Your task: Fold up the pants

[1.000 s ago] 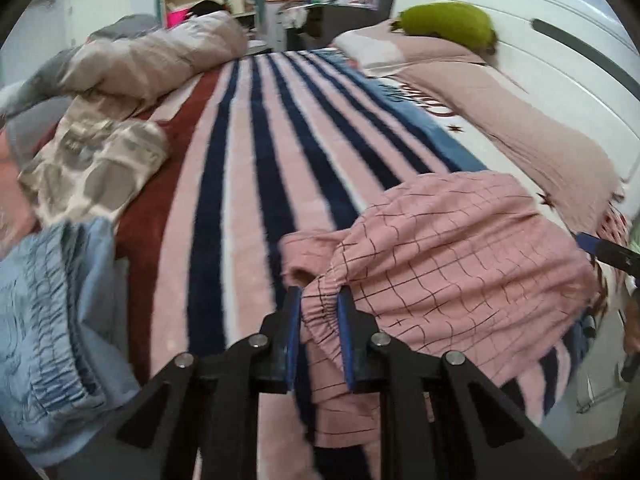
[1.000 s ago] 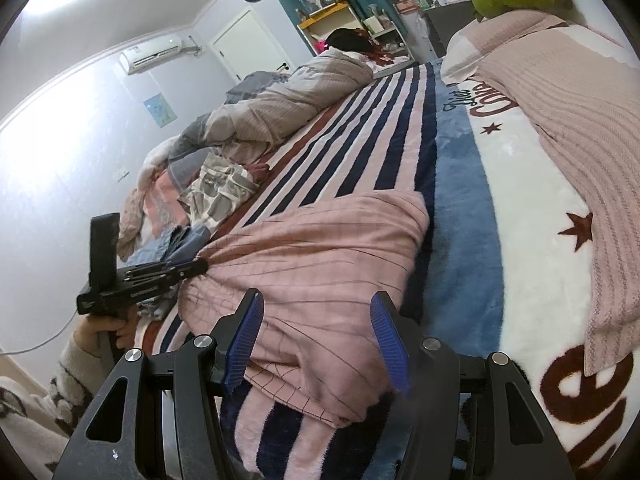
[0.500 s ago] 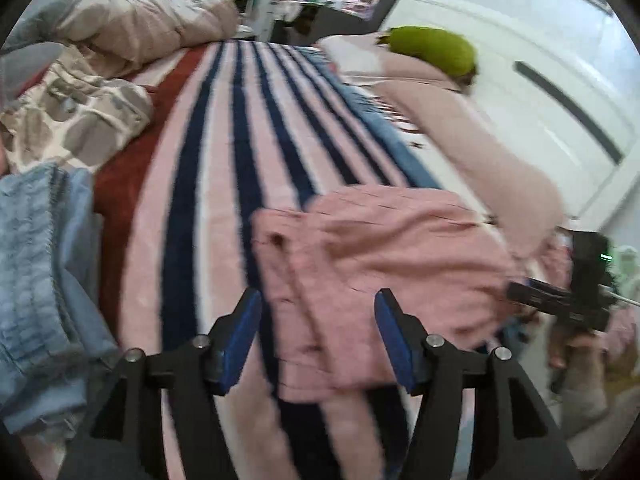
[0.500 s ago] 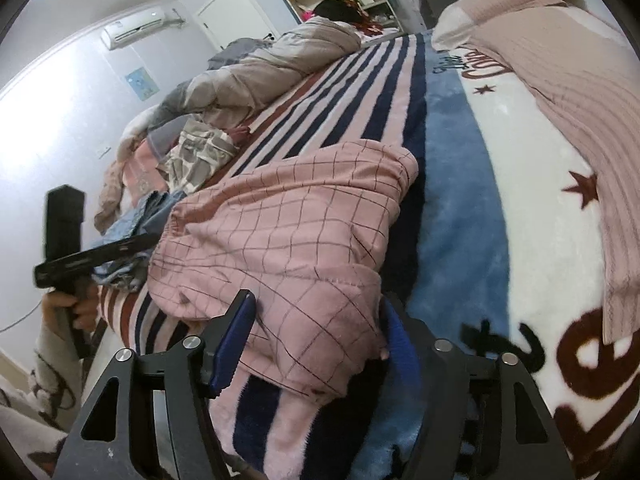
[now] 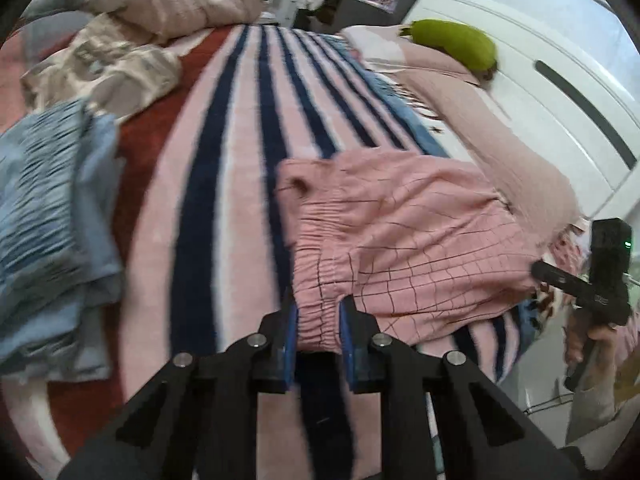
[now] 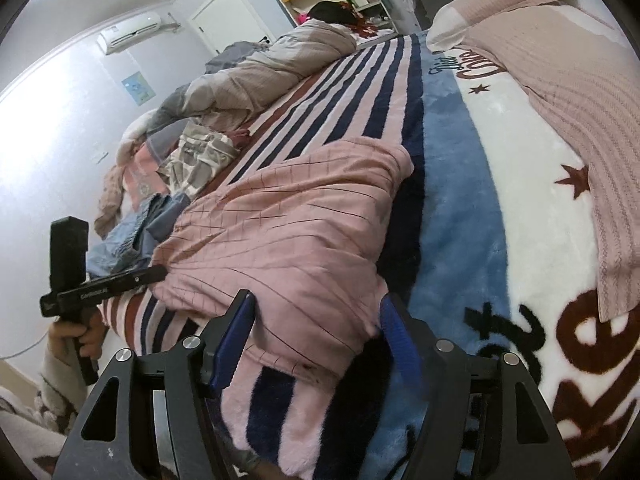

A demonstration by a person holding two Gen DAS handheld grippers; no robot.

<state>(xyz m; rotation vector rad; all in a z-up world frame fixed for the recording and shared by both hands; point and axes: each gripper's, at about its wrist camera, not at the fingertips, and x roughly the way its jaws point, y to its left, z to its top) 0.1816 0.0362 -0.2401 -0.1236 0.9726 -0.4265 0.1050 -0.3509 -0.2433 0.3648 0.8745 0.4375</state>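
Pink checked pants [image 5: 404, 240] lie folded on the striped bed blanket; they also show in the right wrist view [image 6: 288, 236]. My left gripper [image 5: 318, 324] is shut on the elastic waistband at the near corner. My right gripper [image 6: 316, 328] is open, its jaws on either side of the pants' near hem corner. The right gripper's body shows at the right in the left wrist view [image 5: 588, 292]. The left gripper shows at the left in the right wrist view [image 6: 100, 284].
A blue garment [image 5: 48, 216] and a patterned cloth [image 5: 100, 68] lie to the left. A rolled duvet [image 6: 272, 68] lies at the far end. A pink knit throw [image 6: 580, 92], pillow and green plush [image 5: 452, 44] lie by the white headboard [image 5: 560, 92]. The bed edge is close.
My left gripper was shut on the waistband, opened, and has now closed on the waistband corner again. My right gripper stayed open and moved closer to the pants' hem.
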